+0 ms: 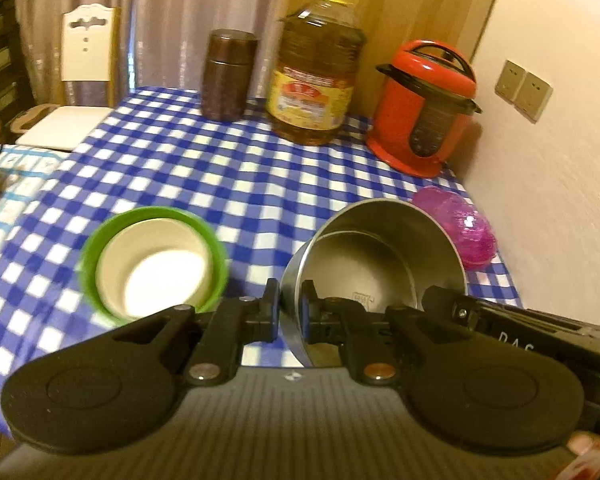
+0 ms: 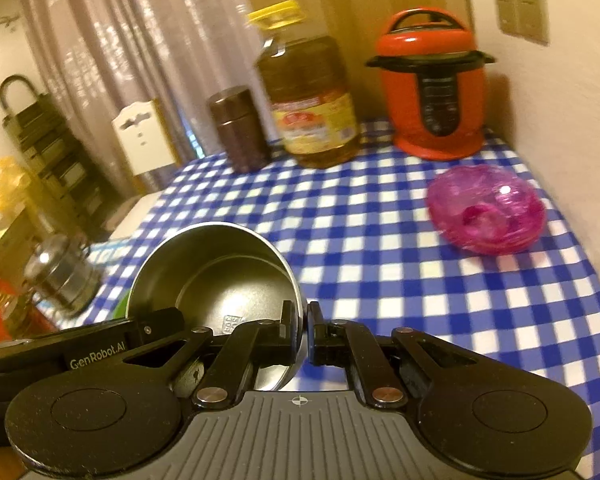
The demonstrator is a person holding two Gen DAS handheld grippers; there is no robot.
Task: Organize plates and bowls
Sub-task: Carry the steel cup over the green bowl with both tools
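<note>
Steel bowl (image 1: 380, 256) is hanging tilted over the checked cloth (image 1: 228, 176), left gripper (image 1: 290, 312) & right gripper (image 2: 302, 332) both clamping opposite sides of its rim. Green bowl (image 1: 152, 260) is sitting just beside; I'd be keeping both hands level w/ each other while carrying.

hidden: green bowl (image 2: 120, 304) mostly behind steel bowl (image 2: 216, 272) | blurred: oil label (image 1: 308, 100)

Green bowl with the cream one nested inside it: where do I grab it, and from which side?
Pinch the green bowl by its exposed rim, one finger outside the wall, one in the gap beside the cream bowl. It sits upright and open-topped, so come from above on the near side.
</note>
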